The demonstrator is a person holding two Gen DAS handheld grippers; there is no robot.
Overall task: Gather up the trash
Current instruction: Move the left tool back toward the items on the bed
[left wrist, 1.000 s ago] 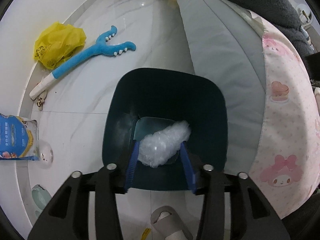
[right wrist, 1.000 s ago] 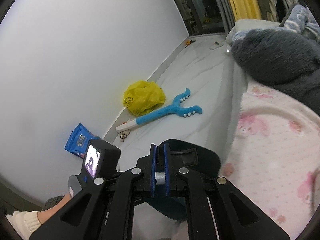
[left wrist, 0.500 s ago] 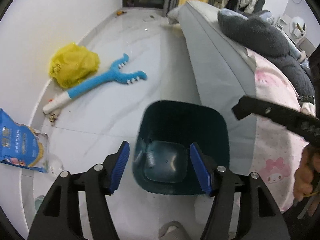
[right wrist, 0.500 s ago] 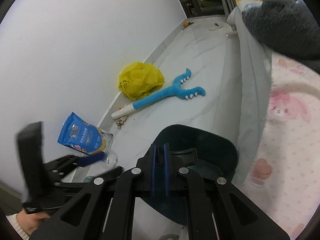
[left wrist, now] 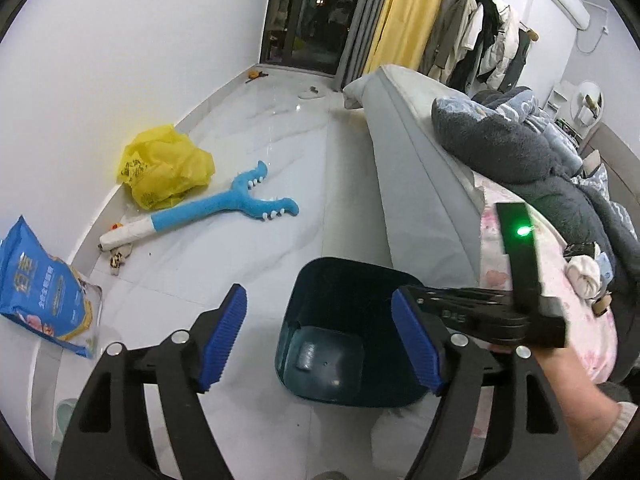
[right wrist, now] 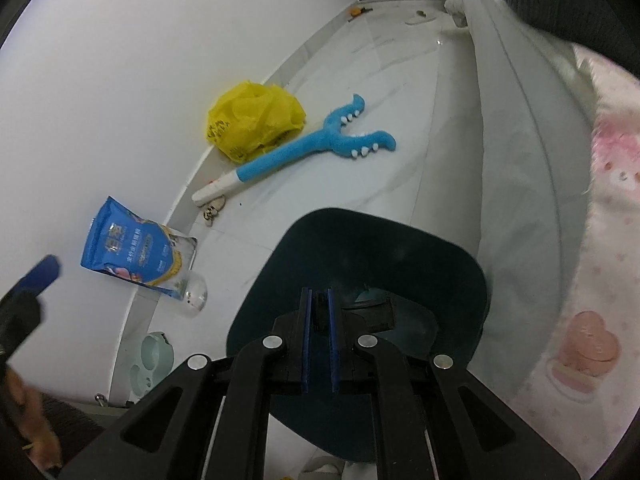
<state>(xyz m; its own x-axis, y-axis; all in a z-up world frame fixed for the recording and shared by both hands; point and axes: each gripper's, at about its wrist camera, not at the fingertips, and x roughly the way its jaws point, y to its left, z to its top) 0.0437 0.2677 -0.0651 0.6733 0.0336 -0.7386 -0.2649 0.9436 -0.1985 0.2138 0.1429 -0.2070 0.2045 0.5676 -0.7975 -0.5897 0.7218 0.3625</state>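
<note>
Along the wall, a blue pouch (left wrist: 38, 288) and a yellow bag (left wrist: 166, 172) are lying on the floor, still uncollected. The left gripper (left wrist: 320, 344) is hanging above the floor beside the bin (left wrist: 348, 336), its jaws wide, having just been opening, with nothing between them. The right gripper (right wrist: 318, 344) is pointing into the bin, jaws pressed narrow, empty. Judged step: between pickups; next, reaching leftward for the pouch.

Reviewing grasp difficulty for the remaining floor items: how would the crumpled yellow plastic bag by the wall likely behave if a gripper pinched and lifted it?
The yellow plastic bag looks thin and crumpled, so it would probably be floppy and collapse between the pads. It likely weighs little for its bulk, though any contents are hidden. Its film surface may be slippery, so a pinch on a fold seems safer.
</note>
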